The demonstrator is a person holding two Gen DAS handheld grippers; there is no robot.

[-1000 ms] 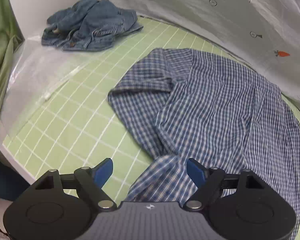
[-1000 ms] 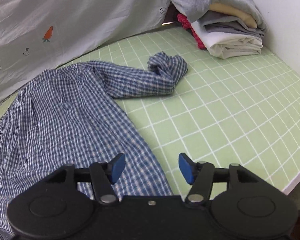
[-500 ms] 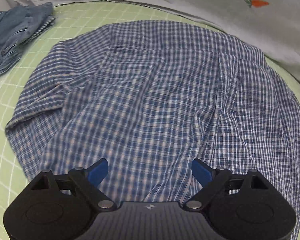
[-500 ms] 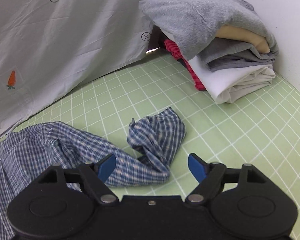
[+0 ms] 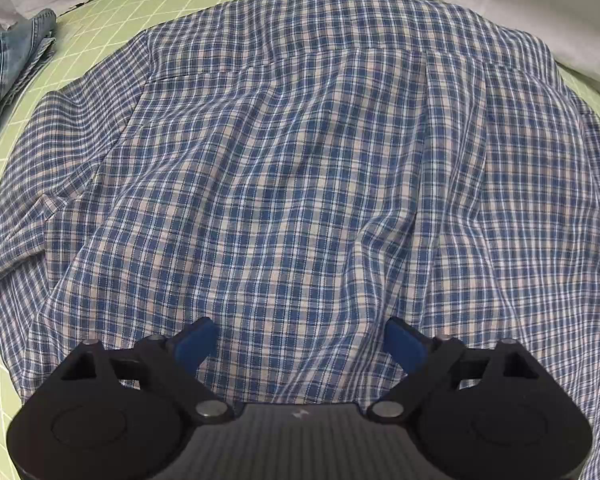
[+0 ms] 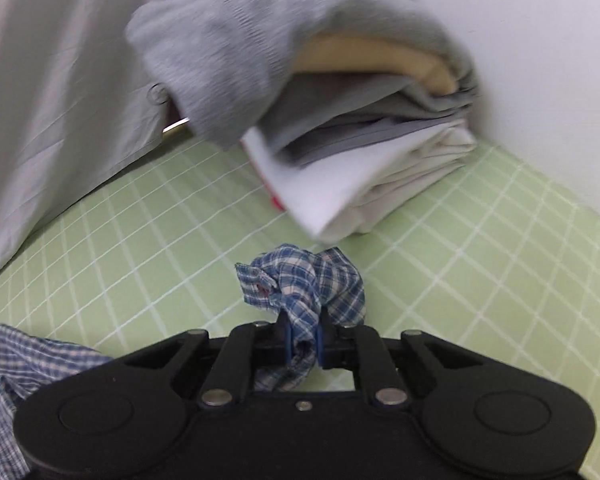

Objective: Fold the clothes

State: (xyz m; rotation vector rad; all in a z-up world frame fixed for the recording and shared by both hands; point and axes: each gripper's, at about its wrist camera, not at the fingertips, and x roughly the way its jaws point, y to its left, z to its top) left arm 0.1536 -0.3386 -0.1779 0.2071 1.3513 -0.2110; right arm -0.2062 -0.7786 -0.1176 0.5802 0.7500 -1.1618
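The checked shirt (image 5: 300, 168) is spread, back upward, on the green gridded surface (image 6: 480, 264). Its bunched sleeve end (image 6: 304, 284) is pinched by the just-closed jaws of the right gripper (image 6: 303, 340), presumably for drawing it out flat. The left gripper (image 5: 300, 344), its jaws having just widened and empty, is held above the shirt's body. A folded stack (image 6: 340, 120) is seen beyond.
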